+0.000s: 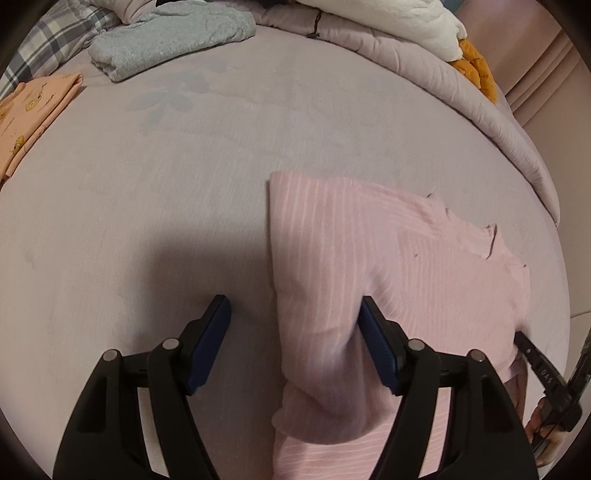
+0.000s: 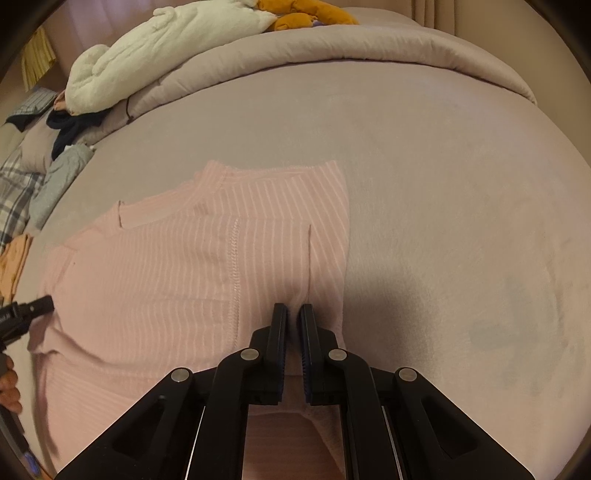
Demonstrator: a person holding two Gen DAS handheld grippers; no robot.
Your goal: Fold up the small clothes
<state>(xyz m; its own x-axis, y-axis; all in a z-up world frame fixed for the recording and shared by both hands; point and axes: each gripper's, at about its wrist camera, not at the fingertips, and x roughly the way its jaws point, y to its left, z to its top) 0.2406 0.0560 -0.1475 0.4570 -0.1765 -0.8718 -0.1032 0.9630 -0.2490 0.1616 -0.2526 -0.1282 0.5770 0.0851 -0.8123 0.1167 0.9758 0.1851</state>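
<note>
On the far left of the bed [image 1: 221,166], an orange printed garment [image 1: 33,110] and a grey folded towel [image 1: 166,37] lay against a plaid pillow [image 1: 44,40]. Near the middle of the mauve sheet lay a pink striped top [image 1: 351,251], spread flat and partly folded, with one sleeve doubled over its body.

The left tongs [image 1: 291,325] were spread wide above the top's left edge. A raised fold of pink cloth sat between the jaws, but the pads did not seem to press on it.

Further right, the right tongs [image 2: 293,317] were pressed together. Their tips rested on a seam near the top's right edge; whether they pinched any cloth could not be told.

A rumpled quilt [image 2: 332,48], a cream blanket [image 2: 166,40] and a mustard soft toy [image 2: 306,11] lay along the far side of the bed.

The step in hand appeared to be folding one side of the top inward. The next move probably called for the left tongs to close on the loose edge and carry it across, while the right tongs steadied the cloth.
</note>
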